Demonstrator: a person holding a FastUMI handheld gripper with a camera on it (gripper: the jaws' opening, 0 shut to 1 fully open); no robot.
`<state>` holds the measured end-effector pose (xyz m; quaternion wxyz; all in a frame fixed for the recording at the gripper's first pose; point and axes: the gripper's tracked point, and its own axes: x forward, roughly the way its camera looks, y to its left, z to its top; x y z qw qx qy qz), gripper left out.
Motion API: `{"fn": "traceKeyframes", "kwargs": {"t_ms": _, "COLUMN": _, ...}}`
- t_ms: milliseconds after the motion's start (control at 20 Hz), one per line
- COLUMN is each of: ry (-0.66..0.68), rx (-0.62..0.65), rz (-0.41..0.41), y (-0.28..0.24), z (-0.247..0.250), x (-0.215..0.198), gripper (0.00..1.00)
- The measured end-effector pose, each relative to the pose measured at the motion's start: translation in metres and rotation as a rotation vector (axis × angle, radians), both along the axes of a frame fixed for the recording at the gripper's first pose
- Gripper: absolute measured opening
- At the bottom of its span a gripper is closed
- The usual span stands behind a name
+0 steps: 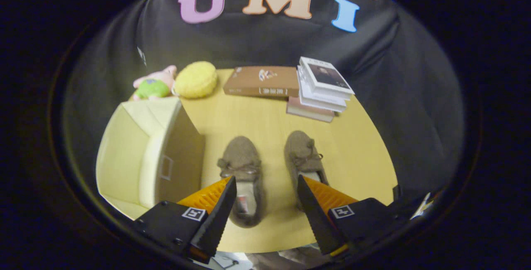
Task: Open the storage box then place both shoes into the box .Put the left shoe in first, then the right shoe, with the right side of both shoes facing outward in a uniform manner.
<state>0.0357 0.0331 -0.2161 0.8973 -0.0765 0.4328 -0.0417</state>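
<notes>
- My gripper (265, 183) is wide open, holding nothing, above the two slippers
- Left slipper (242, 170) and right slipper (303, 158) lie side by side on the table (257, 116)
- Storage box (145, 149) stands just left of them

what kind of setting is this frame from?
Likely a staged recording booth, not a real home: a black cloth wall behind a small wooden table with books, plush toys, a storage box and two slippers. The tool hovers open above them.
</notes>
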Motion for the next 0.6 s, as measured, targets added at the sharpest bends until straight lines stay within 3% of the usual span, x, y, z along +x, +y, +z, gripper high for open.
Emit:
{"fn": "traceKeyframes", "kwargs": {"t_ms": 300, "ry": 0.201, "rx": -0.073, "rz": 0.012, "y": -0.001, "z": -0.055, "x": -0.007, "gripper": 0.83}}
{"fn": "traceKeyframes", "kwargs": {"t_ms": 600, "ry": 0.312, "rx": -0.057, "rz": -0.046, "y": -0.012, "z": -0.089, "x": -0.009, "gripper": 0.67}}
